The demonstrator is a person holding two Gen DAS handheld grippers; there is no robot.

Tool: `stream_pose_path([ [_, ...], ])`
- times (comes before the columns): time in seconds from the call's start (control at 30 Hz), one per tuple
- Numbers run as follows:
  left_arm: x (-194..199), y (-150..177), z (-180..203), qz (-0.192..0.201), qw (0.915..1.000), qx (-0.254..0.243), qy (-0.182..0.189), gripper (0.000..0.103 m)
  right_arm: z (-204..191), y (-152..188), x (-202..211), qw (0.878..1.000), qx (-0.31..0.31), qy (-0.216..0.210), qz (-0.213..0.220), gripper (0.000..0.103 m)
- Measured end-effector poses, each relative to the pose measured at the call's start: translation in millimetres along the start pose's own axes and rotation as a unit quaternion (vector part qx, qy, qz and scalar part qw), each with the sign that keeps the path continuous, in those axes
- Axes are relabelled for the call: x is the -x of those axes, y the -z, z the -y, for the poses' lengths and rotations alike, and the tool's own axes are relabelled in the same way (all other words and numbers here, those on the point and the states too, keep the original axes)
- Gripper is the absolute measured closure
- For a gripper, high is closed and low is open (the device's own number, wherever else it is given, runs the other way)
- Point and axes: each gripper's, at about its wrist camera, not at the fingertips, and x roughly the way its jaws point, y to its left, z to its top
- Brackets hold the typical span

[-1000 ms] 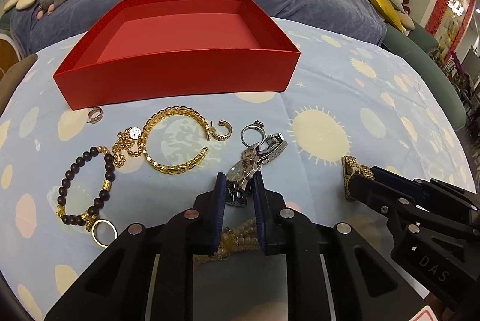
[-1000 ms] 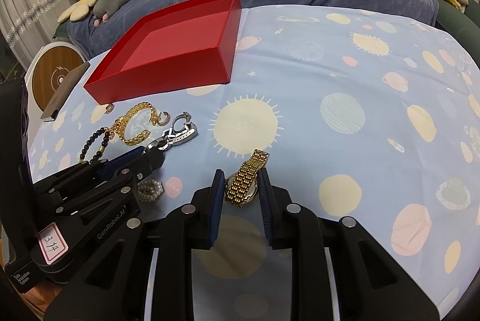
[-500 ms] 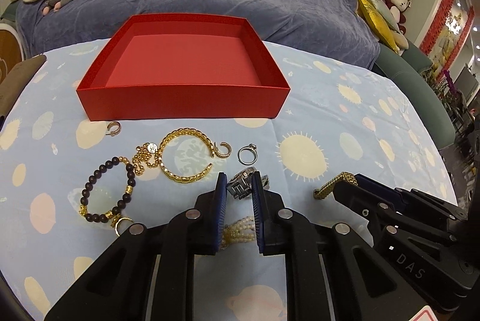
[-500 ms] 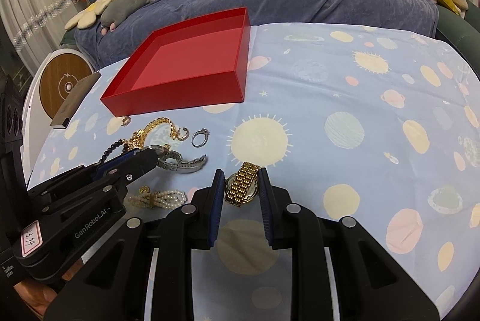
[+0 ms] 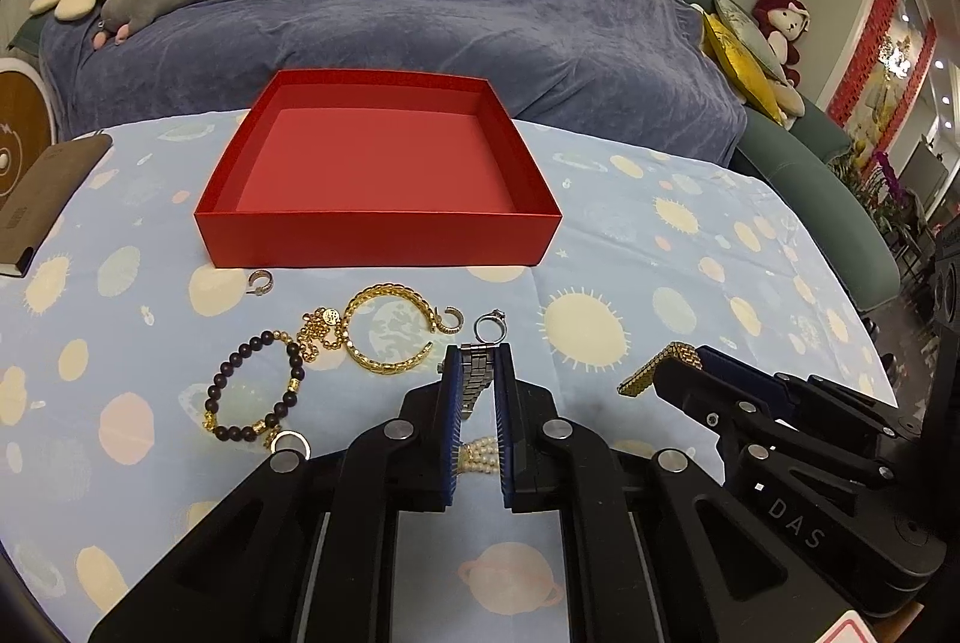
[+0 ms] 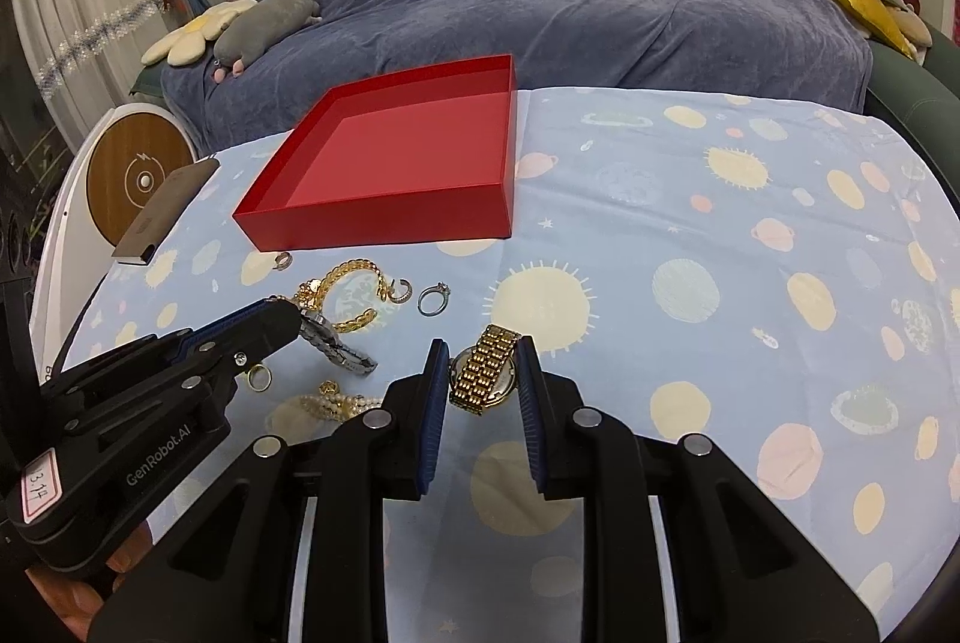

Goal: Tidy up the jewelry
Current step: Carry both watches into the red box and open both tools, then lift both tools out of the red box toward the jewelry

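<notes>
While both grippers hang above the planet-print tablecloth (image 5: 690,247), each carries a watch. The left gripper (image 5: 477,373) is closing its jaws on the silver watch (image 5: 477,373), whose band is between the pads. The right gripper (image 6: 483,373) has its jaws clamped on the gold watch (image 6: 487,367). Behind them the red box (image 5: 372,175) stands open. Near its front wall lie a gold bangle (image 5: 384,328), a dark bead bracelet (image 5: 252,391), a silver ring (image 5: 491,326) and a pearl strand (image 6: 333,403).
</notes>
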Motion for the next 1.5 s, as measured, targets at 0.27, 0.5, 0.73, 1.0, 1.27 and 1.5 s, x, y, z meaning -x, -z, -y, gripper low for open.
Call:
stream_pose_path([
  [0.27, 21, -16, -3, 0.009, 0.9998, 0.010, 0.017, 0.096, -5, -19, 15, 1.000, -0.007, -0.024, 0.010, 0.081],
  [0.5, 37, -82, -24, 0.033, 0.9994, -0.009, 0.006, 0.096, -28, -98, 12, 0.998, 0.031, -0.049, 0.024, 0.081],
  [0.73, -7, -166, -63, 0.046, 0.9989, -0.006, -0.010, 0.096, -32, -182, -60, 0.997, 0.022, -0.066, 0.017, 0.081],
  [1.0, -97, -218, -104, 0.040, 0.9985, 0.010, -0.036, 0.096, -18, -231, -161, 0.998, -0.006, -0.067, -0.009, 0.081],
  [1.27, -162, -230, -128, 0.020, 0.9981, 0.011, -0.057, 0.096, -12, -238, -220, 0.998, 0.025, -0.043, -0.039, 0.081],
  [1.5, -161, -211, -135, 0.006, 0.9961, 0.029, -0.083, 0.078, -2, -219, -204, 0.997, 0.031, -0.049, -0.041, 0.068],
])
